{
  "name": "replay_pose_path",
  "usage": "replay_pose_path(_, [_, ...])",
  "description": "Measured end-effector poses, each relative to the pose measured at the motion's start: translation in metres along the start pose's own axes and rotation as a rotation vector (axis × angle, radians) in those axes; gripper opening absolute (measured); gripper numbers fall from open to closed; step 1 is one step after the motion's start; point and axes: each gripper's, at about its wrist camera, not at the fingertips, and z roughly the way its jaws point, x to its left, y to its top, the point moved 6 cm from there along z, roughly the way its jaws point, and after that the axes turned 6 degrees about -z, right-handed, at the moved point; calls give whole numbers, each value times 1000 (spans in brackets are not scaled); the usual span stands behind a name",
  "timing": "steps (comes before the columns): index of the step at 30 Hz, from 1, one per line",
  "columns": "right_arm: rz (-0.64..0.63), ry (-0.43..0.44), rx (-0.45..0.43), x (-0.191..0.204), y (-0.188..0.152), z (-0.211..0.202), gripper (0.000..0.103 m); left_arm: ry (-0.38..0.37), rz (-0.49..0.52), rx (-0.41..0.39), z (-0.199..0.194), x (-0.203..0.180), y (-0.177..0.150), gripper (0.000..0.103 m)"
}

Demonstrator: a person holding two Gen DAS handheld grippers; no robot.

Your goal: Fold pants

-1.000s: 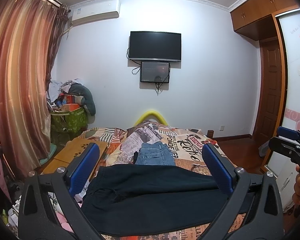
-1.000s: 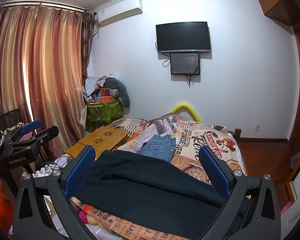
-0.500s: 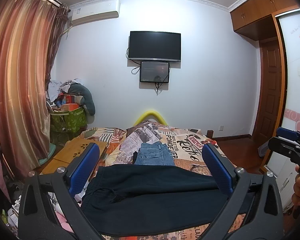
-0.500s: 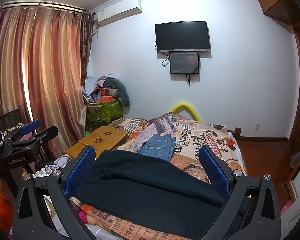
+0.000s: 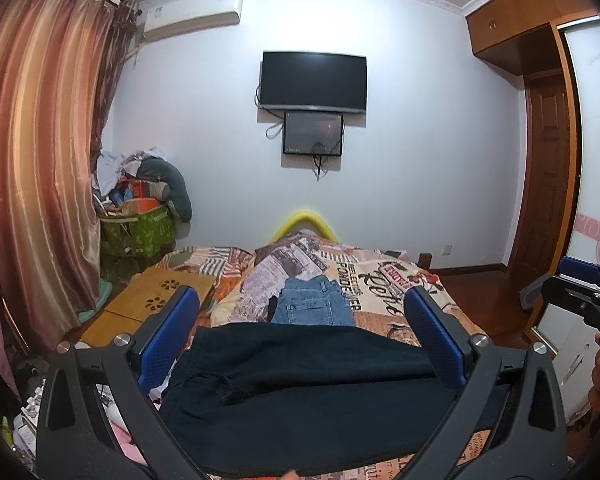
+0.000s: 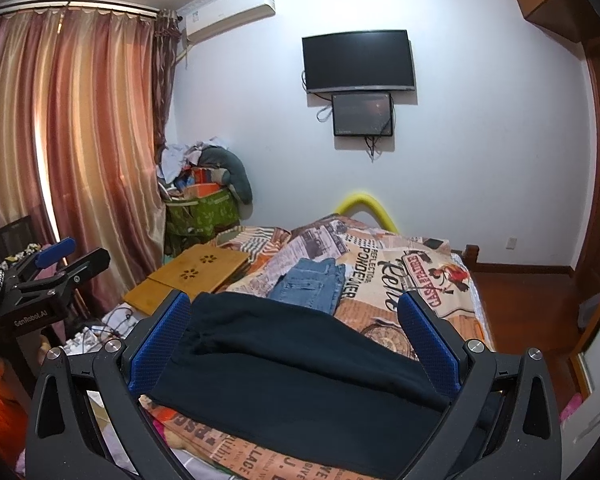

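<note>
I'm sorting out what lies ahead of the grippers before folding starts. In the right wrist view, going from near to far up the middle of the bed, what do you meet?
Dark pants → folded blue jeans → newspaper-print bedspread → yellow arch at the bed's far end → small screen on the wall → black TV.

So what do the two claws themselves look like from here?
Both match: black frames with silver bolts, two splayed fingers each tipped with blue textured pads. The left claw and right claw show this up close. Seen side-on from the right wrist view, the left claw's body bears white "GenRobot.AI" lettering.
</note>
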Motion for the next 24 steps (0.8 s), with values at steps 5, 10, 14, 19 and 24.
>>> replay_pose_path(5, [32,-12,62,-16,-10,29,103,26,-4,45,38,13,-5,103])
replay_pose_path(10, [54,-40,122,-40,-24,65,103,57,-10,120,92,34,-15,103])
replay_pose_path(14, [68,-97,169,-67,-38,99,103,108,-45,180,144,64,-25,103])
replay_pose_path(19, [94,-115,254,-99,-52,140,103,192,-52,231,199,101,-44,103])
replay_pose_path(24, [86,-132,346,-117,-66,175,103,274,-29,295,253,136,-68,103])
